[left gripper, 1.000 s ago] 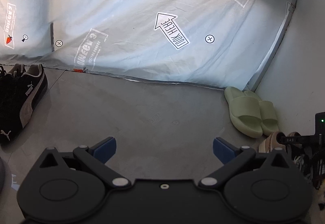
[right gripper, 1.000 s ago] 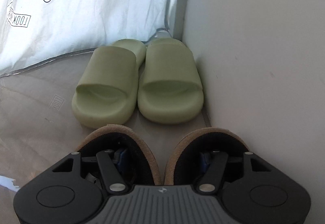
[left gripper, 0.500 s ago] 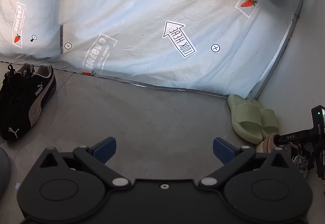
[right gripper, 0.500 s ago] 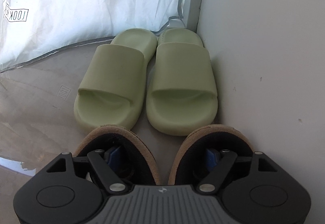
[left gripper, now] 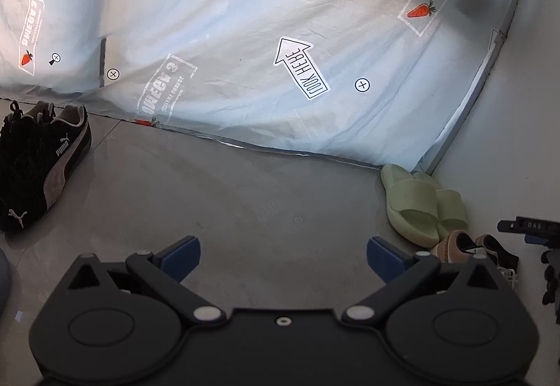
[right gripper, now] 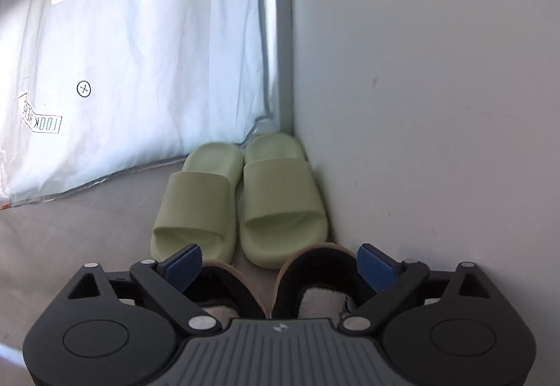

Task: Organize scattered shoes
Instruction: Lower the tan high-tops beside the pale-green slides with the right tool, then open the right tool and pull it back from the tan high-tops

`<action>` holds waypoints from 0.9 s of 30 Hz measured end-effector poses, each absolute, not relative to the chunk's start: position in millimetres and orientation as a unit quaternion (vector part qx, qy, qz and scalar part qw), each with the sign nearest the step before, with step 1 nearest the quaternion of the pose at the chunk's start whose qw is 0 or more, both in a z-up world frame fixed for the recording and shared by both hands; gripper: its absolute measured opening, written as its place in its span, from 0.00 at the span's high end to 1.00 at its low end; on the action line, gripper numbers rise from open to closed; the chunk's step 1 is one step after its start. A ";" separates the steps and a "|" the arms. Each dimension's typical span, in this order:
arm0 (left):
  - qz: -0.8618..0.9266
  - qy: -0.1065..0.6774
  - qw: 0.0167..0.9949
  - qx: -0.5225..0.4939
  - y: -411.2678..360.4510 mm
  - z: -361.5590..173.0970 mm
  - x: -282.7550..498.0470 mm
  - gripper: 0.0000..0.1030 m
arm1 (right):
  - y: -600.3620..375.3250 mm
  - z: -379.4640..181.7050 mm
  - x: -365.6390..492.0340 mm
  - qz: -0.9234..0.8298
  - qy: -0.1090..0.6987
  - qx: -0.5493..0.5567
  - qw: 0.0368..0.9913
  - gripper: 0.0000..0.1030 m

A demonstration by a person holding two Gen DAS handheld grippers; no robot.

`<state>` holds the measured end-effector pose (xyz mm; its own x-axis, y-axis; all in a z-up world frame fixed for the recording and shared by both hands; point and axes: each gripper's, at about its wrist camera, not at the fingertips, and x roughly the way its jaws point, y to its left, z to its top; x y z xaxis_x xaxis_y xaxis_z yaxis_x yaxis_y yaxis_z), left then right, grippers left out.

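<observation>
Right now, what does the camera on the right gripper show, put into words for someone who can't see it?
The open right gripper, its jaws just opened, hangs over a pair of tan slippers on the grey floor, blue pads clear of them. Beyond them a pair of green slides lies side by side in the corner between a white wall and a printed sheet.

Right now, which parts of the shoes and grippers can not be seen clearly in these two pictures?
- Tan shoes: right wrist view, heels hidden behind the right gripper.
- Black sneakers: left wrist view, far one mostly hidden behind the near one, cut by the left edge.
- Green slides: left wrist view, far slide partly hidden behind the near one.
</observation>
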<state>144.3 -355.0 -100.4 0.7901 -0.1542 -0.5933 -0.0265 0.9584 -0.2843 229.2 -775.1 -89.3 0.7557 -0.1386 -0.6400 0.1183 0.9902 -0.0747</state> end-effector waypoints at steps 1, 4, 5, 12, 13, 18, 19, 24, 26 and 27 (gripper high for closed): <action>-0.037 0.323 0.935 -0.141 -355.5 -100.5 143.2 0.00 | -764.6 -97.2 214.5 -0.082 0.328 -0.029 0.941 0.05; -0.045 0.319 0.937 -0.136 -356.8 -98.0 140.0 0.00 | -729.3 -136.3 170.0 -0.123 0.293 -0.078 0.945 0.05; -0.047 0.317 0.938 -0.135 -356.9 -97.3 138.8 0.00 | -720.3 -148.7 157.5 -0.129 0.292 -0.085 0.944 0.05; -0.059 0.312 0.939 -0.133 -355.5 -93.9 133.9 0.00 | -692.5 -206.6 126.2 -0.158 0.347 -0.107 0.918 0.03; -0.058 0.309 0.940 -0.135 -353.5 -92.8 131.8 0.00 | -695.4 -207.7 124.9 -0.158 0.343 -0.100 0.921 0.03; -0.048 0.293 0.944 -0.145 -342.3 -87.9 120.5 0.00 | -702.1 -206.8 126.9 -0.165 0.355 -0.098 0.915 0.01; -0.044 0.291 0.944 -0.148 -339.2 -87.6 117.7 0.00 | -700.8 -207.4 125.0 -0.166 0.355 -0.105 0.914 0.01; -0.022 0.283 0.945 -0.164 -320.2 -89.7 98.6 0.00 | -700.1 -203.8 117.8 -0.167 0.358 -0.108 0.912 0.01; -0.017 0.281 0.945 -0.170 -315.4 -90.1 91.9 0.00 | -692.7 -195.2 109.3 -0.180 0.320 -0.145 0.919 0.00; -0.014 0.279 0.945 -0.173 -312.9 -90.2 87.8 0.00 | -689.8 -188.9 104.5 -0.186 0.300 -0.156 0.923 0.00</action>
<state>87.8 -312.9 -90.2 0.8443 -0.1231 -0.5216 -0.0695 0.9399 -0.3343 104.5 -689.8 -188.9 0.7515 -0.4362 -0.4949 0.2493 0.8824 -0.3991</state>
